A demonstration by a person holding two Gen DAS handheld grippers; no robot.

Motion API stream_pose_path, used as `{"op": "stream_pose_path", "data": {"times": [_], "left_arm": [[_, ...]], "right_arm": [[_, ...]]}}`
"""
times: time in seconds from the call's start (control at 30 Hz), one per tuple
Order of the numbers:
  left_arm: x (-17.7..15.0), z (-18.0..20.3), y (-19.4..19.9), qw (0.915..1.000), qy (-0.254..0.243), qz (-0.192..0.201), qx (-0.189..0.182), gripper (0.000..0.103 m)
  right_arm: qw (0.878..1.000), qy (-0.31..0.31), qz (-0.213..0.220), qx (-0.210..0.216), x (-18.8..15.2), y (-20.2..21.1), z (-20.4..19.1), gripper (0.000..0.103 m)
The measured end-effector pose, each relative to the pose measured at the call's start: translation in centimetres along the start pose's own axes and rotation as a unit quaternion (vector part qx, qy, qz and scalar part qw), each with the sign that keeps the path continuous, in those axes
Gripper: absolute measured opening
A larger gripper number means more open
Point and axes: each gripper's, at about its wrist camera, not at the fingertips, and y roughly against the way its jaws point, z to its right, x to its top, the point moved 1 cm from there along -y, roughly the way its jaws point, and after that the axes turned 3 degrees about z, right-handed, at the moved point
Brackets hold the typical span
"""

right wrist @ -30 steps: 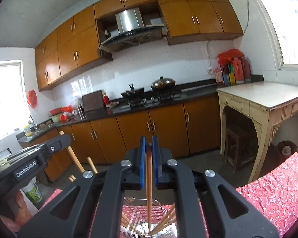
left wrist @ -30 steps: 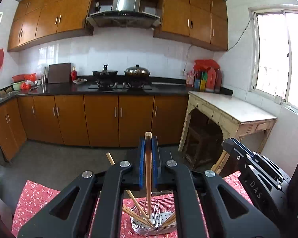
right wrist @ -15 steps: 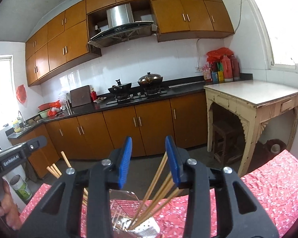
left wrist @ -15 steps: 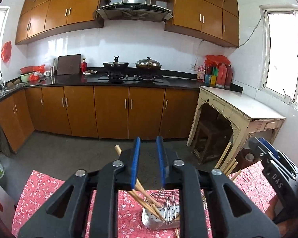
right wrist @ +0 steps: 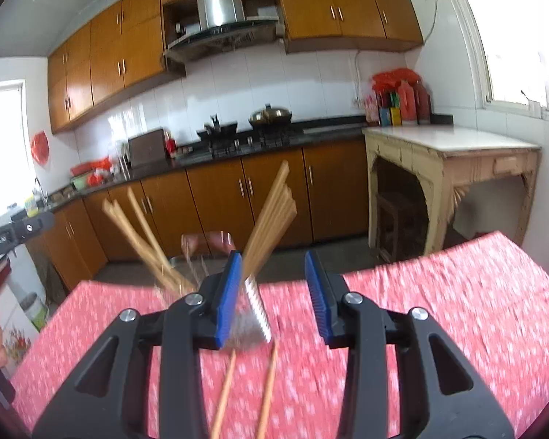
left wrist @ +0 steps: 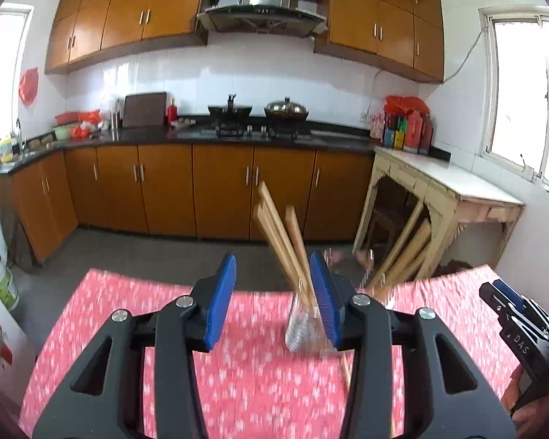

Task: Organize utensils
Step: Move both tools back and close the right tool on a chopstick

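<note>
On the red flower-print tablecloth (left wrist: 245, 373), well in from its far edge, stands a perforated steel utensil holder (left wrist: 303, 325) with bare cloth to either side. Its wooden chopsticks (left wrist: 280, 234) fan in two bundles, long axes leaning up and outward to left and right. Both the left gripper (left wrist: 272, 294) and right gripper (right wrist: 273, 292) are spread wide, holding nothing; only the right wrist view shows two loose chopsticks (right wrist: 247, 391) lying flat, pointing toward the holder.

Tablecloth (right wrist: 439, 292) red with small white floral print. Chopsticks (right wrist: 271, 212) light wood-tan. Wire holder (left wrist: 303, 325) silver. Gripper pads (left wrist: 221, 307) blue on black frames. Cabinets (left wrist: 219, 190) orange-brown; countertop (left wrist: 164, 135) black.
</note>
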Motion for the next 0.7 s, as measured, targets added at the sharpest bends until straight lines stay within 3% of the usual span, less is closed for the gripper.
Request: {"op": "stream_pose_path", "data": {"times": [0.17, 0.47, 0.7], "left_arm": [[-5.8, -0.2, 2.2, 0.9998, -0.004, -0.020, 0.005, 0.052], [-15.0, -0.1, 4.0, 0.9980, -0.003, -0.062, 0.001, 0.054], [-18.9, -0.2, 4.6, 0.9969, -0.009, -0.078, 0.007, 0.054]], "right_arm": [[0.999, 0.003, -0.038, 0.002, -6.8, 2.9, 0.3, 0.037], [0.992, 0.013, -0.124, 0.012, -18.9, 6.1, -0.2, 0.033], [0.989, 0.024, -0.138, 0.038, -22.3, 6.4, -1.9, 0.030]]}}
